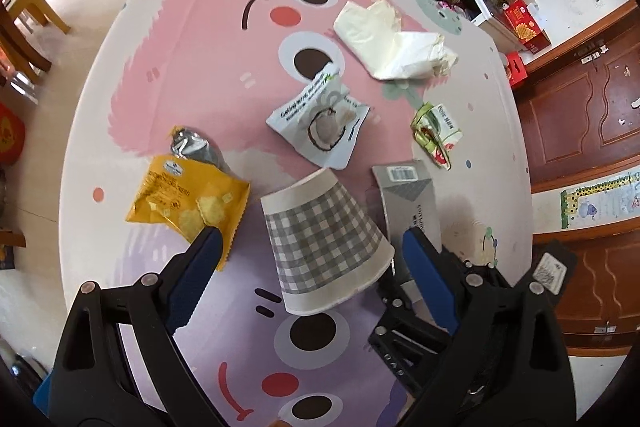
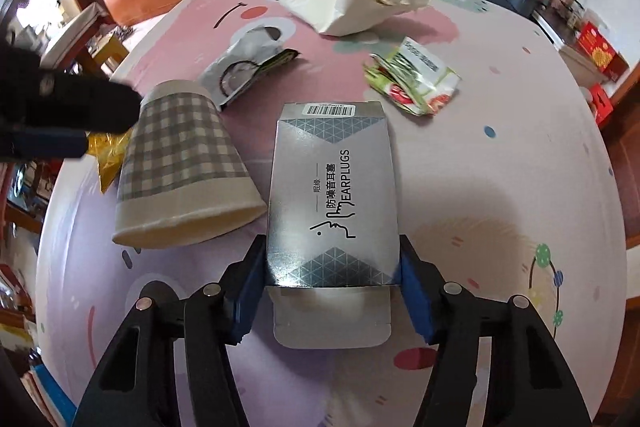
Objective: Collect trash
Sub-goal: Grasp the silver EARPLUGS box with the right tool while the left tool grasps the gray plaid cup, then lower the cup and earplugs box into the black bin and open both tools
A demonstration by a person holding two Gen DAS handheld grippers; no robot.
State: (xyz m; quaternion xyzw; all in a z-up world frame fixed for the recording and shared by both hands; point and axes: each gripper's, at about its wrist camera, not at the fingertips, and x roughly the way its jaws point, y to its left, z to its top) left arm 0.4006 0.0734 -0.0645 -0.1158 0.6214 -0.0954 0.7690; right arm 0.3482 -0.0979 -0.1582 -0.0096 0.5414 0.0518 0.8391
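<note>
Silver flat earplug carton sits pinched at its near end between right gripper pads, resting on pink cartoon rug. Grey-checked paper cup lies tipped beside it, between wide-spread left gripper fingers, ungripped. Yellow snack packet just left.

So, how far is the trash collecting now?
Nothing looks collected yet. The right tongs are closed on the earplugs box; the left tongs are open around the checked paper cup. The yellow snack bag, coconut pouch, green wrapper and cream bag remain.
</note>
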